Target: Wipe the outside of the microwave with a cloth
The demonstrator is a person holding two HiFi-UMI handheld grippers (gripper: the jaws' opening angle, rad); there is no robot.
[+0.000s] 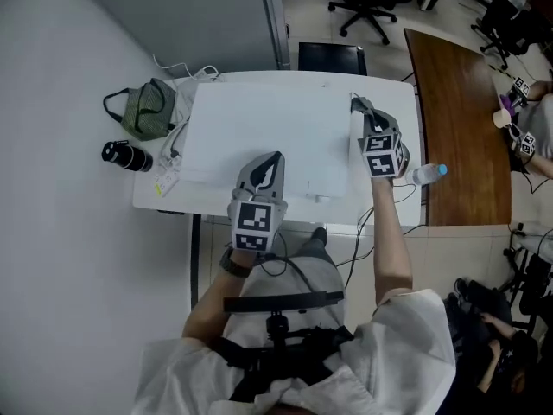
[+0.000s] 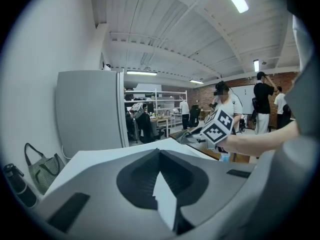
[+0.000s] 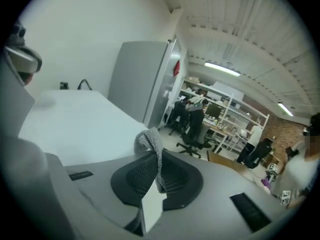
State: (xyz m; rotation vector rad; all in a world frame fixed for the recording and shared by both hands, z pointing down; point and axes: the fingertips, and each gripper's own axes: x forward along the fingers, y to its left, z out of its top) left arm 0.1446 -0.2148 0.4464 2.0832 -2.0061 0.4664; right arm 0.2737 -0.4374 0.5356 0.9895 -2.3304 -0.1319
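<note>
The microwave [image 1: 259,132] is a big white box on the white table [image 1: 147,199]; I look down on its flat top. My right gripper [image 1: 357,105] hangs over the top's right edge, shut on a grey cloth [image 1: 363,109]. In the right gripper view the cloth [image 3: 149,143] sticks up out of the shut gripper [image 3: 153,158], with the white top [image 3: 75,121] to the left. My left gripper [image 1: 272,158] is over the front part of the top, shut and empty. In the left gripper view the shut gripper [image 2: 160,152] points across the microwave top [image 2: 105,160].
A green bag [image 1: 148,111], a black bottle [image 1: 126,156] and white cables [image 1: 183,70] lie on the table left of the microwave. A water bottle [image 1: 429,173] lies at the right edge. A brown table [image 1: 458,119] is to the right, a grey cabinet [image 1: 199,11] behind.
</note>
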